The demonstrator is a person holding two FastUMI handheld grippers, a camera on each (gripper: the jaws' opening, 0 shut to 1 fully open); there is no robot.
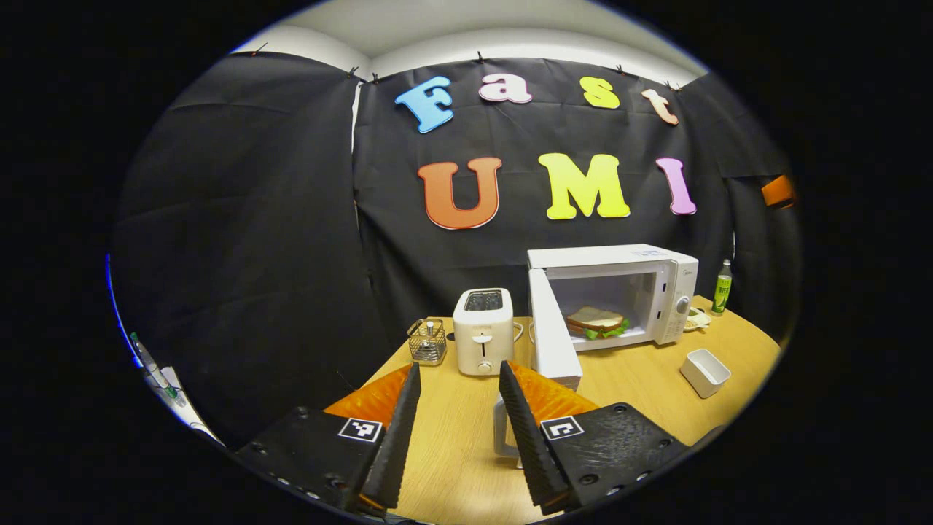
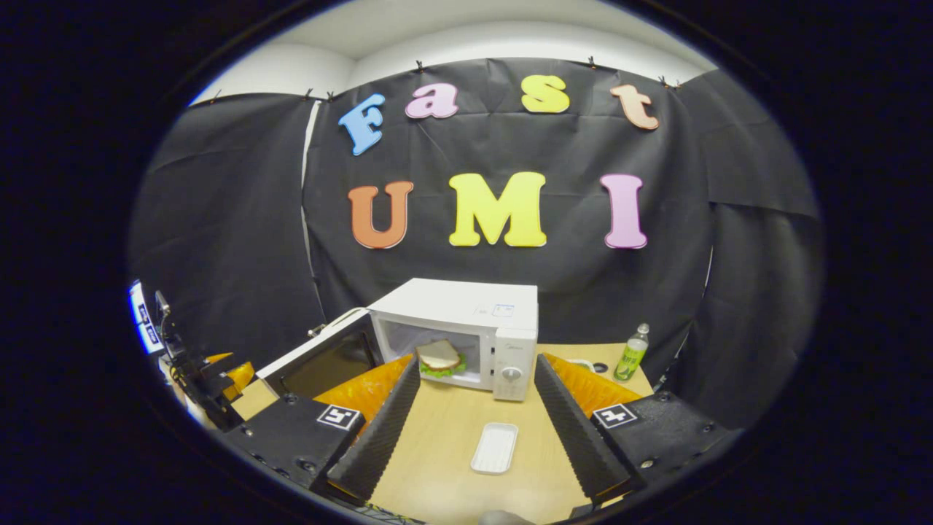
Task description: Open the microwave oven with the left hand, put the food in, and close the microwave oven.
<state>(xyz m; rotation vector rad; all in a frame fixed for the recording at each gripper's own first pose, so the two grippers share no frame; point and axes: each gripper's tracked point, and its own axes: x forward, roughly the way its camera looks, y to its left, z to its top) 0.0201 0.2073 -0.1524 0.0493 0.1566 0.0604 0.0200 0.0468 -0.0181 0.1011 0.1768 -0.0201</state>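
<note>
No wording can be read with certainty. The microwave oven carries a small mark at the top of its control panel and a sticker on its roof; both are too small to read. The green label on the bottle is illegible. Each finger mount of the left gripper and right gripper bears a square black-and-white coded marker, without letters.
</note>
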